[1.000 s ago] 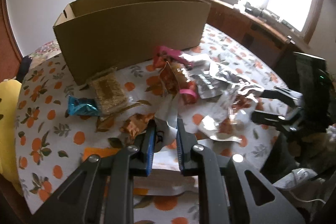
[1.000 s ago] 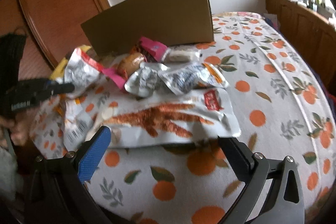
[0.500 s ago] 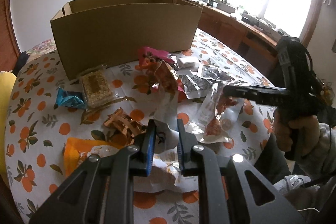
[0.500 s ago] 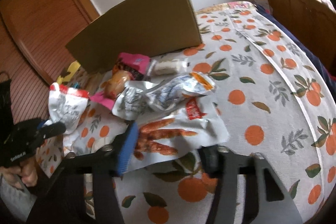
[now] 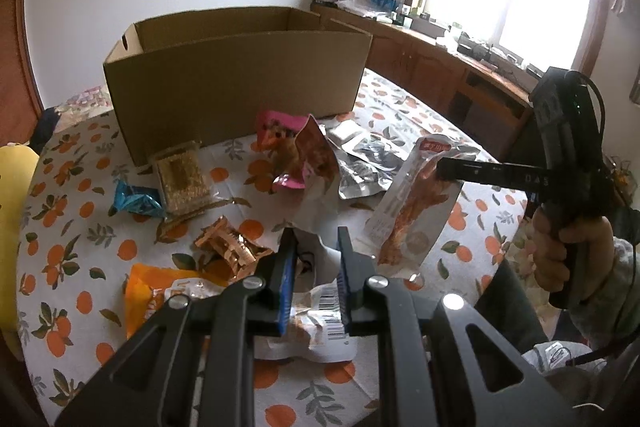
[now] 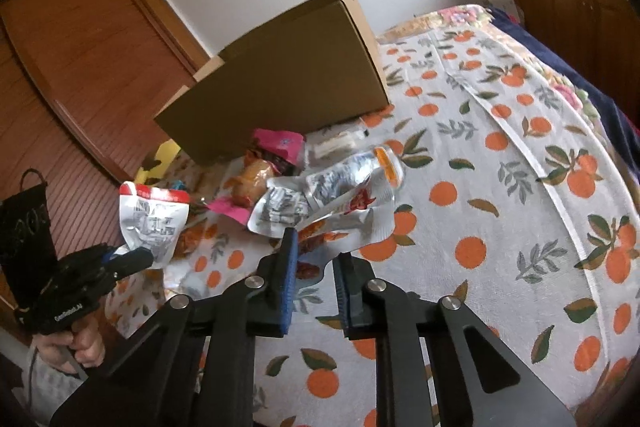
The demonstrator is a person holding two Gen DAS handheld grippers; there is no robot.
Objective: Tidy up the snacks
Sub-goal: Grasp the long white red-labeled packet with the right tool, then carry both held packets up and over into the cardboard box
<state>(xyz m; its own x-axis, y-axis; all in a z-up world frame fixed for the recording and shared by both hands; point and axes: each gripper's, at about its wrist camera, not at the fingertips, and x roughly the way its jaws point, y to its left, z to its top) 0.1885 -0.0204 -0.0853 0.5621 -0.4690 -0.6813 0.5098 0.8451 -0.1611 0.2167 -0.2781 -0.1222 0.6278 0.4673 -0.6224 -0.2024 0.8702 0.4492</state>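
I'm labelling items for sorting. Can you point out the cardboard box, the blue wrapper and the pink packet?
cardboard box (image 5: 240, 95), left wrist view, front wall.
blue wrapper (image 5: 136, 201), left wrist view, middle.
pink packet (image 6: 280, 143), right wrist view, upper face.

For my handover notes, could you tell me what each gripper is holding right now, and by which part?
The left gripper pinches a white red-topped packet by its bottom edge. The right gripper grips a clear packet of orange-red sticks near one end, lifting it off the table.

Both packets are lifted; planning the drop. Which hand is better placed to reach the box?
Probably left: the cardboard box opens straight ahead of the left gripper; the right gripper sees only its walls.
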